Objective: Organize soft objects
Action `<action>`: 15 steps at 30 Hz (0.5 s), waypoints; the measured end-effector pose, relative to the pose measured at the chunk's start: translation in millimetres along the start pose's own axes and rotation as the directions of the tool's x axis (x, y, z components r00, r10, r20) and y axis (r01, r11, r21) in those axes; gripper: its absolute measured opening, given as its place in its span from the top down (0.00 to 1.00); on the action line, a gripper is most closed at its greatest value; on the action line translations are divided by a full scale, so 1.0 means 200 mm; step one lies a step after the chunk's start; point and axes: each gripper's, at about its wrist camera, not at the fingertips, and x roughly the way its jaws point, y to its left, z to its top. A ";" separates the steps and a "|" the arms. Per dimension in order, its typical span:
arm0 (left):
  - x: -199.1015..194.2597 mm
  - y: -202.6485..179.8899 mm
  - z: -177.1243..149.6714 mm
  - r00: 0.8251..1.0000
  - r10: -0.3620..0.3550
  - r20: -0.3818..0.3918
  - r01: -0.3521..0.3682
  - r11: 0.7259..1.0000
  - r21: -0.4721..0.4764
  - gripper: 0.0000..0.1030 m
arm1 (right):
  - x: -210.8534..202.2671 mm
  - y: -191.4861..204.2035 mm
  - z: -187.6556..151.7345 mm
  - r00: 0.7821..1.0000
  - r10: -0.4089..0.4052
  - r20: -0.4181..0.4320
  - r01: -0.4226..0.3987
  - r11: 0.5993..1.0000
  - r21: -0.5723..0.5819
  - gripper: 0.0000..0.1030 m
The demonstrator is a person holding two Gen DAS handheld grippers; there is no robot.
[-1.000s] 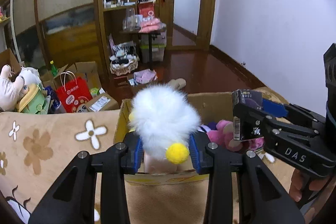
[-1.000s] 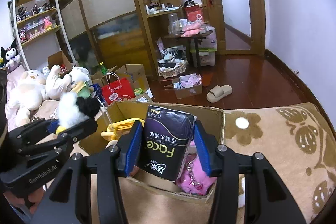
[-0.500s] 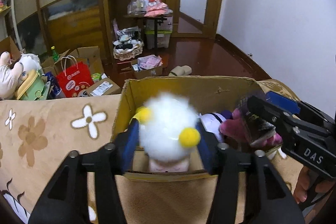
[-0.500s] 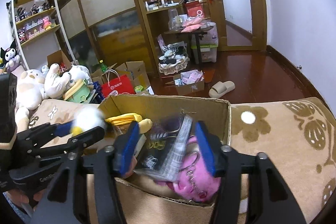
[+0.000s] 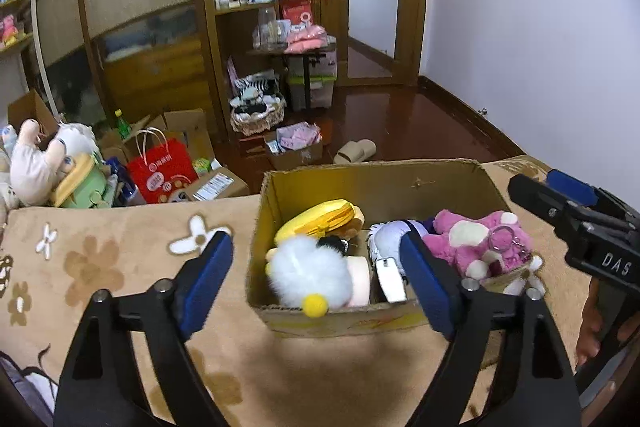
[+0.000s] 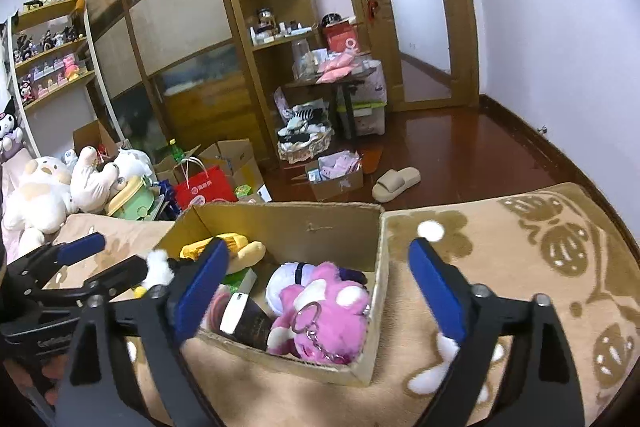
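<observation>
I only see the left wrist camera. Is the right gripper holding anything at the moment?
Observer: No. The right gripper is open; its jaws have just been opening, and nothing is between them.
Operator: What is the white-ended thing beside the fluffy white toy?
Observer: A dark tissue pack, lying in the cardboard box against the pink plush.
</observation>
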 end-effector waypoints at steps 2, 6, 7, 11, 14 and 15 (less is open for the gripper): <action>-0.07 0.01 -0.01 1.000 0.012 0.014 -0.012 1.000 0.003 0.10 | -0.05 0.00 0.01 1.000 0.000 0.017 0.000 1.000 0.004 0.00; -0.18 0.03 -0.02 0.998 0.052 0.041 -0.052 0.999 0.000 0.04 | -0.16 0.01 0.01 0.999 -0.014 0.039 0.014 1.000 -0.003 0.00; -0.21 0.04 -0.02 0.997 0.056 0.048 -0.056 0.998 -0.003 0.04 | -0.19 0.02 0.01 0.999 -0.018 0.045 0.018 1.000 -0.005 0.00; -0.32 0.07 -0.04 0.996 0.054 0.068 -0.053 0.998 -0.022 0.04 | -0.31 0.04 0.01 0.998 -0.029 0.063 0.030 0.999 -0.021 0.00; -0.40 0.09 -0.06 0.995 0.059 0.086 -0.057 0.998 -0.028 0.04 | -0.40 0.05 -0.01 0.996 -0.040 0.074 0.042 0.999 -0.032 0.00; -0.44 0.09 -0.07 0.994 0.061 0.091 -0.059 0.998 -0.026 0.04 | -0.43 0.04 -0.01 0.996 -0.044 0.079 0.047 0.998 -0.033 0.00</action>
